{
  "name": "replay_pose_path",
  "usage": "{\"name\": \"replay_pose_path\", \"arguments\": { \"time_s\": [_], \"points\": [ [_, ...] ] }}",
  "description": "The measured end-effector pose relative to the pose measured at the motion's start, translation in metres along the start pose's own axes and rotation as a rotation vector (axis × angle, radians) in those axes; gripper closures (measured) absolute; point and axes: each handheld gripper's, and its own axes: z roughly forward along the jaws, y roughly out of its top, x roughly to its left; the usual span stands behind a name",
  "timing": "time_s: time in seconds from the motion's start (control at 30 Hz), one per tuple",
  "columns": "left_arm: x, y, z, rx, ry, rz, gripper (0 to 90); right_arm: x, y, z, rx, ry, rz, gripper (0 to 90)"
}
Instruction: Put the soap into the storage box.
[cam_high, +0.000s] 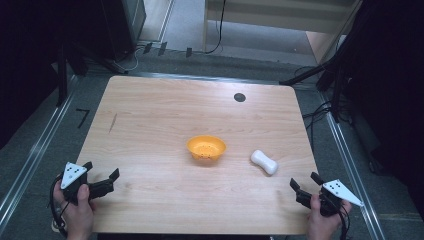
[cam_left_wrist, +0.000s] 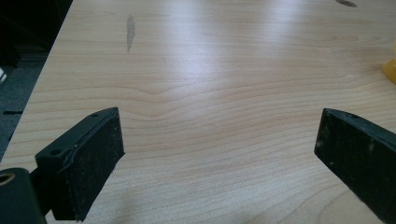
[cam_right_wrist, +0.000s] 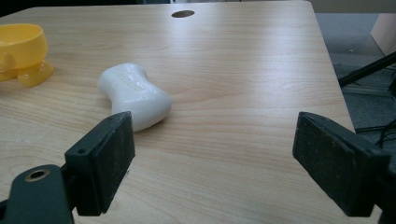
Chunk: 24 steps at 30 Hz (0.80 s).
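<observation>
Both of my claws, left (cam_high: 102, 180) and right (cam_high: 305, 182), rest at the near table (cam_high: 160, 115) edge with jaws apart and empty, ready for the white soap (cam_high: 264, 162) lying just right of the yellow bowl (cam_high: 206, 148).

Light wood worktop (cam_high: 150, 115), rounded corners, on grey floor (cam_high: 190, 62); small dark round hole (cam_high: 239, 97) near far edge, toward far right corner; short dark streak (cam_high: 113, 123) near left edge; metal rails (cam_high: 350, 165) on floor along left and right edges; black tape mark (cam_high: 82, 117) on floor off left edge; black cable (cam_high: 218, 30) beyond far edge; black stand legs (cam_high: 310, 75) by far right corner
</observation>
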Motion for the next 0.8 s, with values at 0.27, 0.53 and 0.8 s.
{"name": "replay_pose_path", "arguments": {
  "time_s": [0.27, 0.53, 0.8],
  "points": [
    [0.0, 0.0, 0.0, -0.002, 0.003, -0.003, 1.6, 0.002, 0.001, 0.002, 0.031, 0.025, -0.012, 15.0],
    [0.0, 0.0, -0.001, 0.0, -0.005, -0.003, 1.6, 0.004, 0.008, 0.008, 0.128, 0.059, -0.051, 14.4],
    [0.001, 0.0, -0.001, -0.002, -0.004, -0.01, 1.6, 0.006, 0.021, 0.023, 0.271, 0.079, -0.123, 14.3]
  ]
}}
